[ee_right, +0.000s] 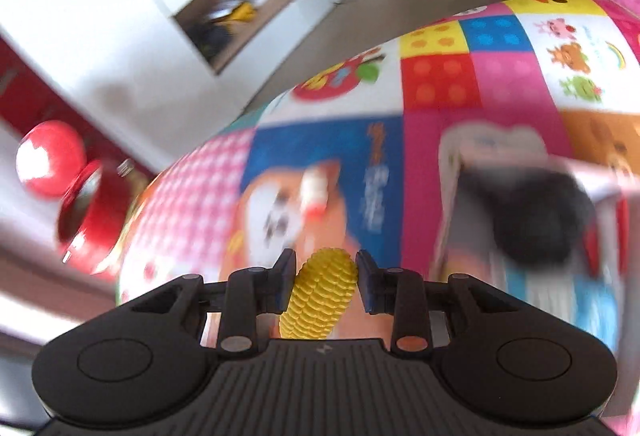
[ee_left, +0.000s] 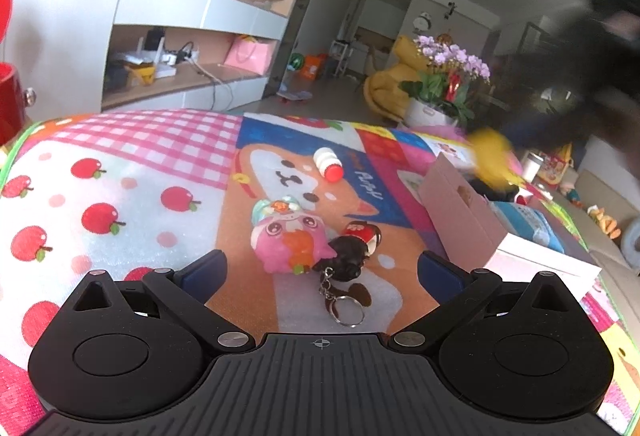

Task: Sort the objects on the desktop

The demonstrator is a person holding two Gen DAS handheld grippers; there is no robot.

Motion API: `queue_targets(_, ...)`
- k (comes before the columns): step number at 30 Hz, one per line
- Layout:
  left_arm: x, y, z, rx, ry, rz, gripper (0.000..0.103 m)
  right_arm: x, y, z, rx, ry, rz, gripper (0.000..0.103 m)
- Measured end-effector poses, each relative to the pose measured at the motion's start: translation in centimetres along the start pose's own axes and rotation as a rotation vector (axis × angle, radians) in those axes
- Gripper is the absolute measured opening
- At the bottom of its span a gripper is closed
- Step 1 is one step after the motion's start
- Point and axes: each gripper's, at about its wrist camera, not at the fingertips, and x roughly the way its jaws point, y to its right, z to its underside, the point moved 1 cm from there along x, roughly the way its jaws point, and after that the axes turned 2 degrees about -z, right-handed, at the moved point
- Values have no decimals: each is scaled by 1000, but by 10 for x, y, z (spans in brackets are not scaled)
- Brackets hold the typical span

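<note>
- Right gripper (ee_right: 325, 278) clamps a yellow toy corn (ee_right: 322, 296); its long axis runs along the fingers, tip pointing away.
- Left gripper (ee_left: 322, 268) is spread wide and empty, near the pink squishy toy (ee_left: 290, 242).
- Open mat (ee_left: 120, 204) lies to the left; the cardboard box (ee_left: 464, 212) stands right.

Each black ribbed tool (ee_left: 322, 270) has blue pads (ee_right: 286, 276) and silver screws.

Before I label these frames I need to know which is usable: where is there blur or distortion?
Left wrist view: sharp on the mat and pink toy, fisheye bending the edges; only the right gripper at upper right is smeared. Right wrist view: heavy motion blur over mat and box, but the yellow corn between its fingers stays crisp.
</note>
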Motion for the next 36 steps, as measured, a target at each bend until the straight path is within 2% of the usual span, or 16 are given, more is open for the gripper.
queue_targets(5, -1, 18, 1, 110, 4, -2, 103, -37, 34, 93, 36, -28, 13, 32)
queue_targets(9, 2, 41, 3, 218, -8, 24, 103, -43, 67, 136, 63, 20, 115, 32)
queue_targets(10, 4, 47, 3, 258, -7, 26, 103, -44, 74, 143, 58, 58, 142, 34)
queue_targets(11, 6, 53, 3, 297, -6, 23, 98, -46, 77, 148, 50, 89, 158, 41)
queue_targets(12, 9, 58, 2, 341, -7, 11, 84, -49, 80, 155, 35, 126, 182, 46)
queue_targets(13, 13, 63, 1, 378, -12, -2, 77, -51, 81, 162, 22, 168, 201, 55)
queue_targets(14, 18, 66, -1, 407, -17, -12, 75, -54, 82, 169, 13, 206, 205, 62)
queue_targets(15, 23, 68, -3, 426, -18, -24, 78, -57, 82, 176, 7, 235, 201, 64)
queue_targets(18, 39, 72, -8, 487, -29, -72, 78, -65, 84, 202, 0, 306, 193, 71)
queue_targets(20, 49, 73, -9, 512, -47, -99, 74, -65, 84, 216, -2, 334, 218, 80)
queue_targets(23, 58, 74, -7, 541, -76, -112, 62, -62, 83, 236, -15, 364, 265, 87)
queue_targets(26, 59, 77, -1, 587, -85, -117, 61, -61, 83, 252, -44, 406, 336, 98)
queue_targets(31, 62, 83, 8, 651, -93, -134, 52, -58, 86, 267, -50, 483, 408, 102)
queue_targets(33, 63, 81, 7, 654, -99, -145, 43, -54, 89, 269, -33, 486, 408, 103)
queue_targets(36, 68, 75, 2, 628, -135, -132, 43, -52, 95, 270, 3, 479, 406, 103)
